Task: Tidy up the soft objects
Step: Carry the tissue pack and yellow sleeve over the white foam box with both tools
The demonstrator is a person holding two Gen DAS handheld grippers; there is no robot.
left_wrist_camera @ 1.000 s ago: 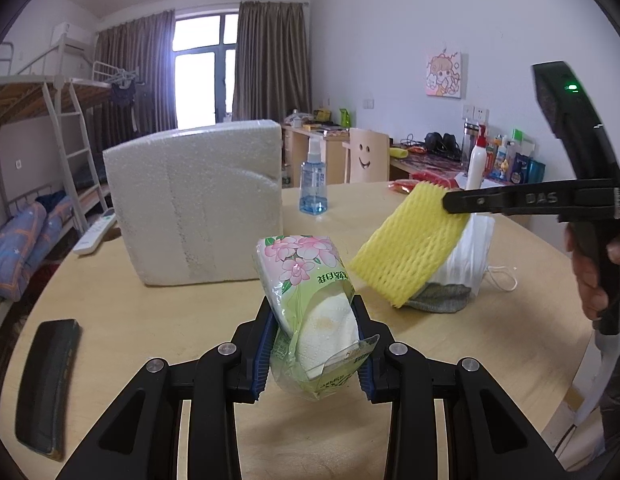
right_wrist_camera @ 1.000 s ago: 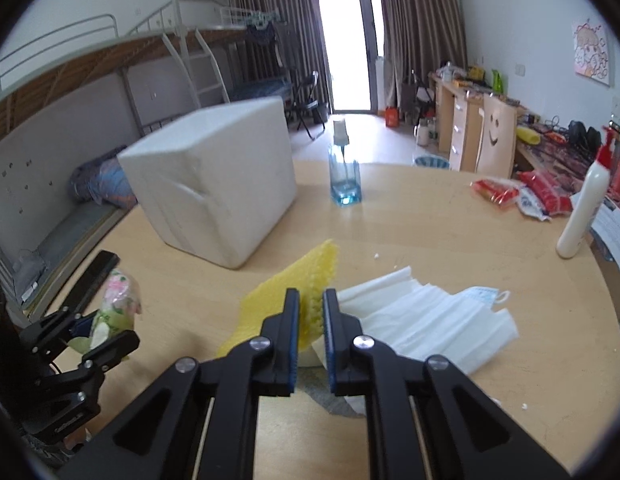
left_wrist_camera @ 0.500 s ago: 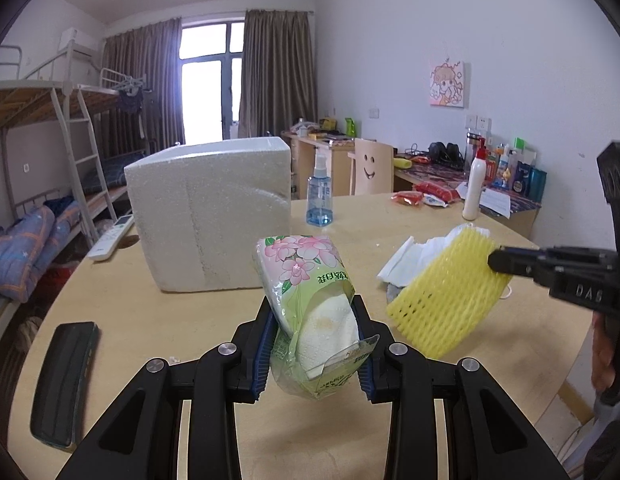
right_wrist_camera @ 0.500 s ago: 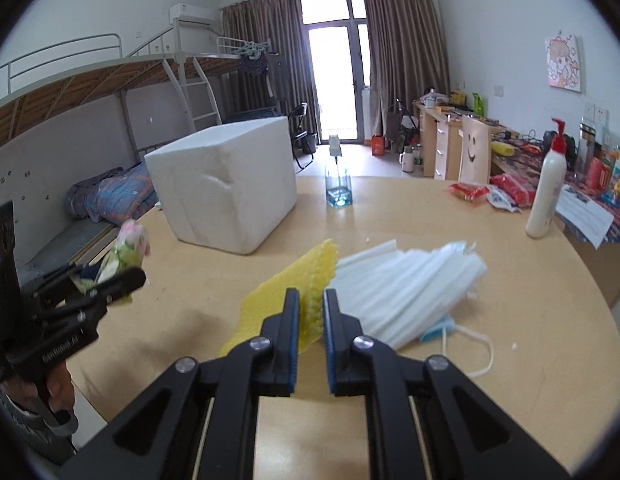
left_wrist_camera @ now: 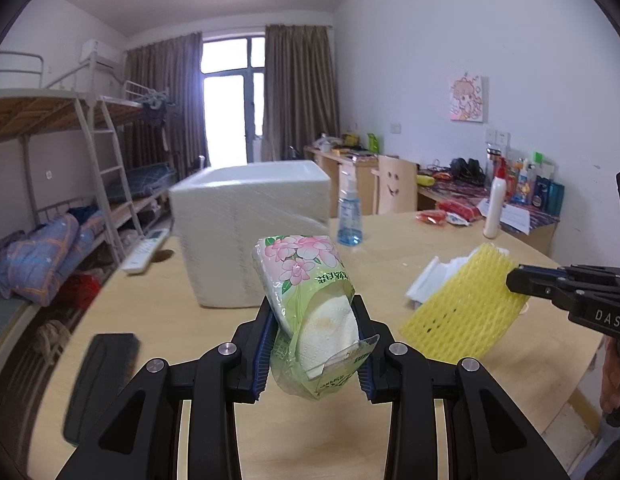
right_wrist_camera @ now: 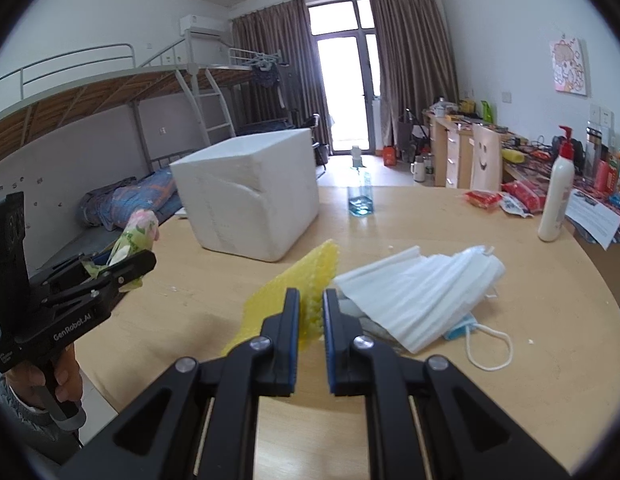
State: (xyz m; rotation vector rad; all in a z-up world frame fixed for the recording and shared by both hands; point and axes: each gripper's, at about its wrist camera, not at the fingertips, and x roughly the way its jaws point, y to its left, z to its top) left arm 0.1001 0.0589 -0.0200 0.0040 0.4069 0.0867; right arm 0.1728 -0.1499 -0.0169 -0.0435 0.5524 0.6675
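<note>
Already you hold both: left gripper [left_wrist_camera: 312, 348] clamps tissue pack [left_wrist_camera: 310, 304] mid-body, right gripper [right_wrist_camera: 311, 320] pinches yellow foam net [left_wrist_camera: 462, 312] edge, both above table [right_wrist_camera: 450, 400]; light, squashy, crinkly wrap slippery, grip gently

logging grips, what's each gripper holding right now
Left gripper: closed on the tissue pack.
Right gripper: closed on the yellow foam net.
</note>
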